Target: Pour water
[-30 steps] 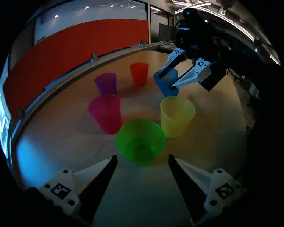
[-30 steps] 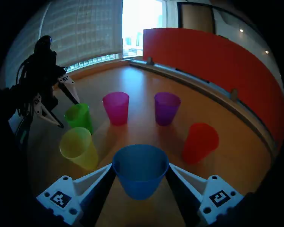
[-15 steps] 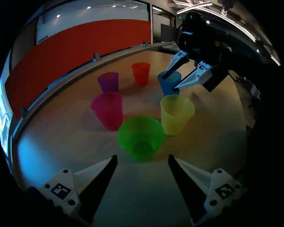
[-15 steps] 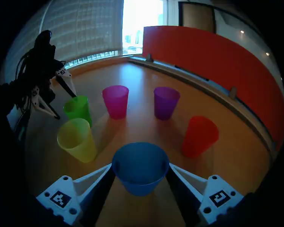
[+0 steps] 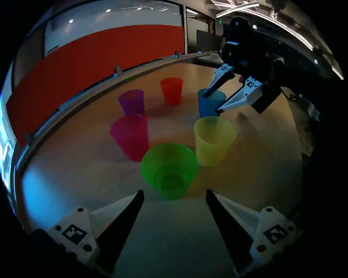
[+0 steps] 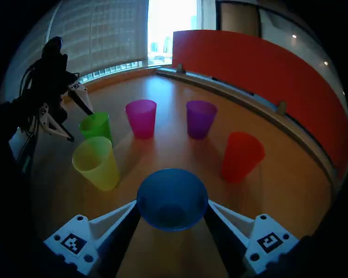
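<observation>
Blue plastic cup [image 6: 171, 192] sits between the two fingers of the right tool [image 6: 172, 204]. Both fingers press on its sides, so the right tool is holding the blue cup tight. In the right gripper view we look down into its round mouth. I cannot tell if there is water in it. I also cannot tell if its bottom touches the table [image 6: 174, 153].

The table is made of brown wood. Five more cups stand on it, with their open ends up. The yellow cup [image 6: 96, 162] is close to the blue cup, on its left in the right gripper view. The green cup [image 6: 96, 127] is just beside the yellow cup, a bit farther off. The pink cup [image 6: 140, 118] and the purple cup [image 6: 200, 119] stand side by side but apart, in the back. The red cup [image 6: 241, 155] stands alone on the right.

The left tool [image 5: 174, 197] is let go, with its fingers spread wide, and it holds nothing. In the left gripper view the green cup stands right in front of its finger tips, not between them.

A long red wall [image 6: 267, 69] runs along the far edge of the table. A bright window [image 6: 171, 32] is behind it.
</observation>
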